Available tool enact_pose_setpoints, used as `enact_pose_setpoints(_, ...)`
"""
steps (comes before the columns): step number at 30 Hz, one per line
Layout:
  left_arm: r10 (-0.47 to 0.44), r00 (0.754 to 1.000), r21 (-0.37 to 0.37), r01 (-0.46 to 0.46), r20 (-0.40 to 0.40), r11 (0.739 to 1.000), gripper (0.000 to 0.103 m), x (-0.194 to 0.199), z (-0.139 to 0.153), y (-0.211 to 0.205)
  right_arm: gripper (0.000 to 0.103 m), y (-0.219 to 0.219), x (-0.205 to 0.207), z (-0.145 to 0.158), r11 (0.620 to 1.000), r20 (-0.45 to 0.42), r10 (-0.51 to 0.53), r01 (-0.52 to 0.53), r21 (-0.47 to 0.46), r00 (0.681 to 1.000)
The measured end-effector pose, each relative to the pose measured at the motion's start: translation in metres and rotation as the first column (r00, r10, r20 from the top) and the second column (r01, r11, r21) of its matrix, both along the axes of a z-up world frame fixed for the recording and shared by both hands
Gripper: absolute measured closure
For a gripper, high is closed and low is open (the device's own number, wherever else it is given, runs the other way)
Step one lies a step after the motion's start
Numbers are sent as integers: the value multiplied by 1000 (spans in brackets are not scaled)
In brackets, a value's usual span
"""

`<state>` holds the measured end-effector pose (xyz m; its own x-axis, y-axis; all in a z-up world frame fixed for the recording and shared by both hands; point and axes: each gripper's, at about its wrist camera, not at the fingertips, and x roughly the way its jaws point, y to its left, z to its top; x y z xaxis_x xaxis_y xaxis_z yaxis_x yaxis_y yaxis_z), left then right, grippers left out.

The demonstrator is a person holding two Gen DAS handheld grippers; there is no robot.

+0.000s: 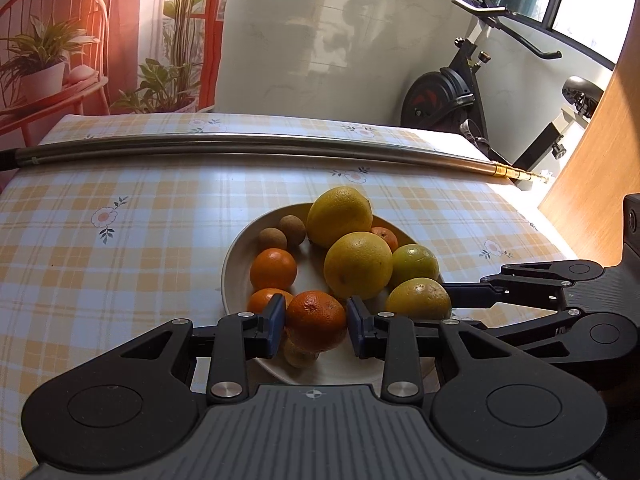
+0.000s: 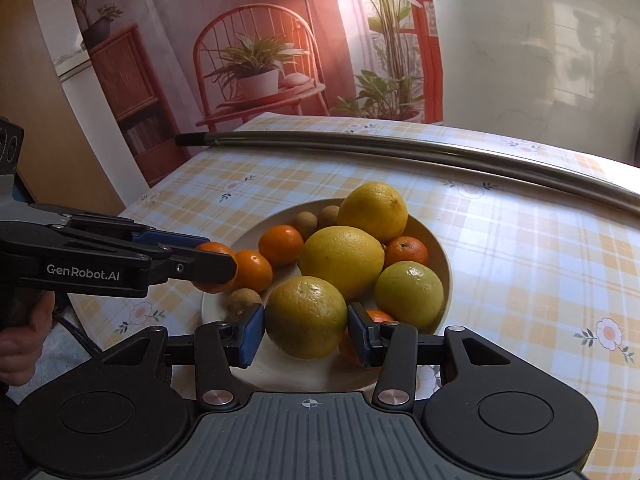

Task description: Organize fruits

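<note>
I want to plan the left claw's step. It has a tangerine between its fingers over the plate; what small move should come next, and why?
Probably lift straight up a little. The left claw is shut on the tangerine, other fruit crowd it on the plate, and the right claw grips a fruit close by.

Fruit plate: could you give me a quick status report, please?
Left gripper shut on tangerine. Right gripper shut on yellow-green citrus. Both fruits over the plate, other fruit crowding close.
</note>
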<state>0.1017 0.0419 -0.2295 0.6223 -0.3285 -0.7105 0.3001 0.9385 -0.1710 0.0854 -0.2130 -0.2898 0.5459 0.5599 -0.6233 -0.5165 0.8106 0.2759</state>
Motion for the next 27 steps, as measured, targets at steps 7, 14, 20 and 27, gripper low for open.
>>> enact_pose_setpoints(7,-27,1000,20,27,7,999,68,1,-5,-6,61,9,7,0,999,3,35,-35,-24,999)
enact_pose_setpoints(14,-44,999,19,44,17,999,68,6,-7,-8,61,16,8,2,997,15,52,-51,-63,999)
enact_pose_setpoints(20,-58,998,21,58,14,998,68,7,-9,-14,61,15,8,2,997,15,43,-42,-63,999)
enact_pose_setpoints(27,-62,998,26,62,2,998,68,11,-11,-16,60,12,5,8,996,61,20,-15,-82,998)
